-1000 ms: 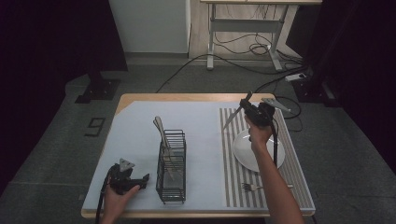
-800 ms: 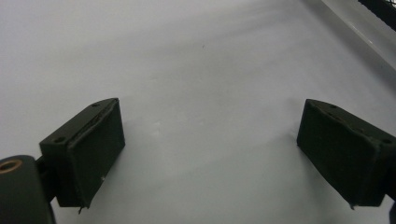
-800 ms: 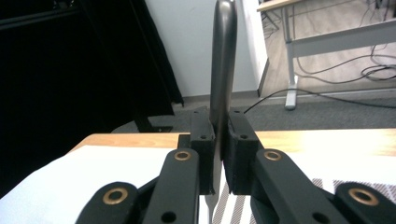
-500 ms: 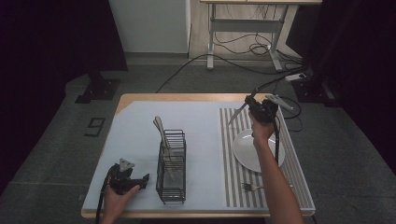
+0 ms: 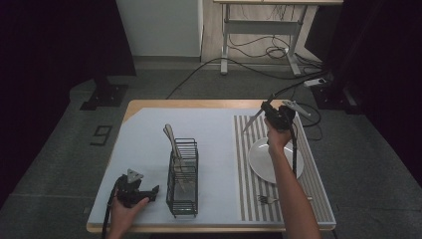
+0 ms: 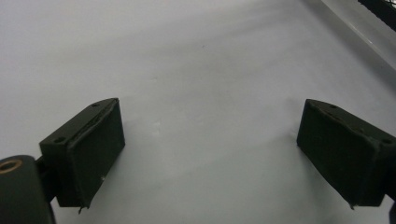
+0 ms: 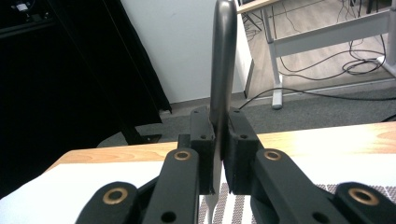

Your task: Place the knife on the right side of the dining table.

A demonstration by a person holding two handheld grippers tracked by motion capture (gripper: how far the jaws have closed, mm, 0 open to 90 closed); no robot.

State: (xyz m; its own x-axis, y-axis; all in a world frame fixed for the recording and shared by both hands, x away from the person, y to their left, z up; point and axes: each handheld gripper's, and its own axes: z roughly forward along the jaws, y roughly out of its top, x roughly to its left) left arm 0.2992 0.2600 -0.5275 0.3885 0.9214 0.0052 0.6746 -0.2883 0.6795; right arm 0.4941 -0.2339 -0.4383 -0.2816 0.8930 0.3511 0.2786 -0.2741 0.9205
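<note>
At the near left corner of the table [image 5: 149,107], the left gripper [image 5: 142,193] is resting low on the pale mat [image 5: 214,134], its jaws standing wide apart with nothing between them; in the left gripper view its fingertips [image 6: 88,154] are framing bare mat. It has not shifted over the last second. Just to its right, the wire caddy [image 5: 182,178] is standing upright with pale-handled utensils [image 5: 171,142] leaning out of its far end. Its open top is facing upward with free air above it.

Further right, over the striped mat [image 5: 249,169], the right gripper [image 5: 272,114] is clamping a knife [image 7: 222,70], gripped close to where blade and handle meet. In the high view the knife [image 5: 259,113] is slanting up and to the left, above the far edge of the white plate [image 5: 259,159]. Compared with a second ago, the hand has been drifting slightly toward the table's middle and a touch lower. I judge the knife is being carried away from the plate toward the caddy, so the transfer is only beginning.

The way leftward is looking open: bare mat lies between the stripes and the caddy. The tall caddy rim and the leaning utensils are the things to clear. A fork [image 5: 268,200] is lying on the stripes near the front edge, well apart from the knife.
</note>
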